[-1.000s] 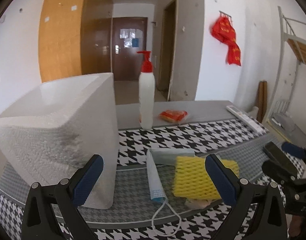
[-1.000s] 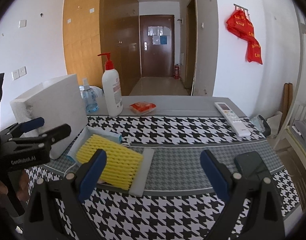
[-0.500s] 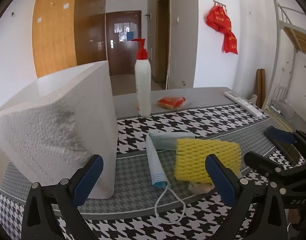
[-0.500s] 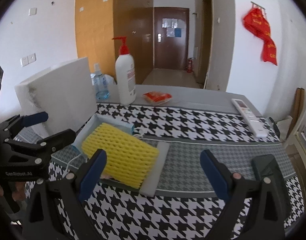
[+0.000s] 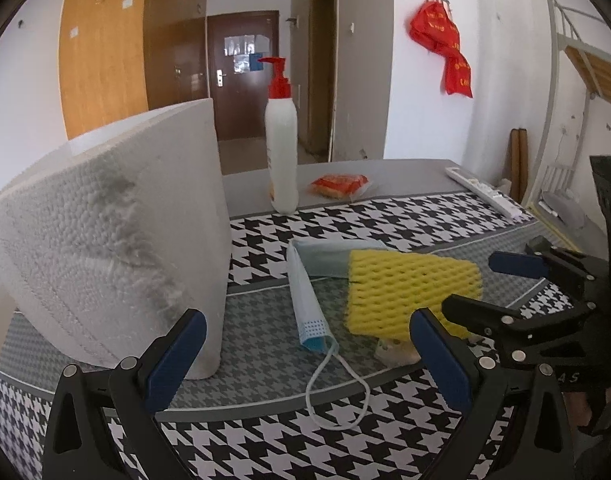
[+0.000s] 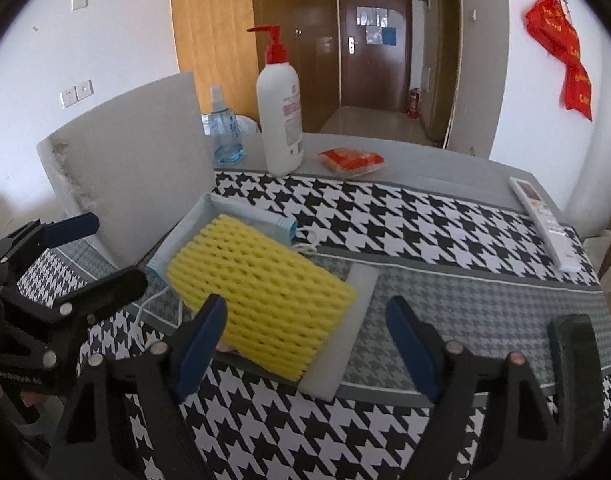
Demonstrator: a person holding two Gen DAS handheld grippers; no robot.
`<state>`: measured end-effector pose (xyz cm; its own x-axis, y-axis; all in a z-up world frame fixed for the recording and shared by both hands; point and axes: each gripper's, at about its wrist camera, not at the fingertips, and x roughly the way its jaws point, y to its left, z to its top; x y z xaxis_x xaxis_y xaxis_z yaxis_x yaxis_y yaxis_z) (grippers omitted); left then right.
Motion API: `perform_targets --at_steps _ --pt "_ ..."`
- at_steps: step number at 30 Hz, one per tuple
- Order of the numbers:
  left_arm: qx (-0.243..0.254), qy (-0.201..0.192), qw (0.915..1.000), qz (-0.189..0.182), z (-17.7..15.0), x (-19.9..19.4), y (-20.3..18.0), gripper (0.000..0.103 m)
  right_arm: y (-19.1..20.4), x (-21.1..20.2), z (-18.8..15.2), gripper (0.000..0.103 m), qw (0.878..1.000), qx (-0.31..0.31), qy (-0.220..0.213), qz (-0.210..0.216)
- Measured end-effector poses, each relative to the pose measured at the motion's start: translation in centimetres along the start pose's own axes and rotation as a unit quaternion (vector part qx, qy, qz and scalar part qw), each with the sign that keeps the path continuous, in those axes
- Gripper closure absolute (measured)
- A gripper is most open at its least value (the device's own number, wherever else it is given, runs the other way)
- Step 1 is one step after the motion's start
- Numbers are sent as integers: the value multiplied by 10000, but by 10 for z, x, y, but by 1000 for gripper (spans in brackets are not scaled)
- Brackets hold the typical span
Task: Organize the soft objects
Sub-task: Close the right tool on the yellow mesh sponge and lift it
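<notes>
Right hand-held gripper (image 6: 305, 344): yours, pointed down at the tabletop (image 6: 445, 168). Jaws wide but closing; the near corner of the yellow foam net (image 6: 261, 300) lies between them, and the left pad sits at its edge. Whether that pad touches the net, you cannot tell. Nothing is gripped.

Left hand-held gripper (image 5: 305, 356): jaws wide apart, holding nothing. A mask ear loop lies on the cloth between its blue pads.

Yellow foam net: in the middle of the tabletop, lying partly on a white foam sheet (image 6: 345, 344) and partly on a blue face mask (image 5: 305, 304). In the left wrist view its near edge stands raised above the cloth, with a small pale item under it that cannot be identified.

Blue face mask: folded, just left of and under the net, touching it, ear loop (image 5: 337, 396) trailing toward you.

White foam box (image 5: 105, 248): upright at the left of the tabletop, near the mask.

Houndstooth cloth (image 6: 385, 220): black and white with grey bands, covering most of the tabletop.

Pump bottle (image 6: 279, 108): white, red pump, upright at the far edge.

Spray bottle (image 6: 223, 128): clear blue, beside the pump bottle, behind the box.

Orange packet (image 6: 351, 159): right of the pump bottle.

Remote control (image 6: 543, 220): white, far right.

Phone (image 6: 577, 368): dark, near right edge.
</notes>
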<state>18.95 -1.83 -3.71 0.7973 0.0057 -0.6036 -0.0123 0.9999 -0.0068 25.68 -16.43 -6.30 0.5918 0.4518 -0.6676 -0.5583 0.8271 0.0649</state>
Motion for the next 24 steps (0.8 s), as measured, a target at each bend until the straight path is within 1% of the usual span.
perform_targets --at_steps 5,7,8,9,10,11,13,14,16,17,18,21,24 --pt "-46 43 10000 15 0 2 0 1 0 5 0 19 9999 -16 88 59" --pt "-37 51 10000 29 0 3 -1 1 0 8 1 26 9999 -6 143 93" --pt "-29 56 10000 26 0 4 -1 1 0 10 0 27 9998 9 172 107" --pt "-20 67 10000 21 -1 4 -2 1 -1 11 0 33 9997 24 197 124" --pt "-18 73 10000 20 -1 5 -2 1 -2 13 0 41 9996 43 226 148" --pt "-21 74 10000 20 -1 5 -2 1 -3 14 0 45 9995 76 253 167" --pt "-34 54 10000 11 0 4 -2 1 -6 16 -1 60 9993 139 296 167" --pt "-33 43 10000 -4 0 4 -2 1 -7 17 -1 63 9991 168 337 171" --pt "-8 30 10000 -3 0 3 -3 1 -8 17 -3 77 9990 185 366 163" --pt "4 31 10000 -1 0 4 -4 1 -8 17 -4 81 9990 186 375 161" --pt "14 38 10000 7 0 4 -4 1 -9 16 -4 91 9989 198 379 168" --pt "-6 31 10000 23 1 4 -4 1 -10 12 -6 95 9991 205 331 191" --pt "-28 27 10000 45 2 5 -3 1 -10 2 -8 96 9992 218 243 224"
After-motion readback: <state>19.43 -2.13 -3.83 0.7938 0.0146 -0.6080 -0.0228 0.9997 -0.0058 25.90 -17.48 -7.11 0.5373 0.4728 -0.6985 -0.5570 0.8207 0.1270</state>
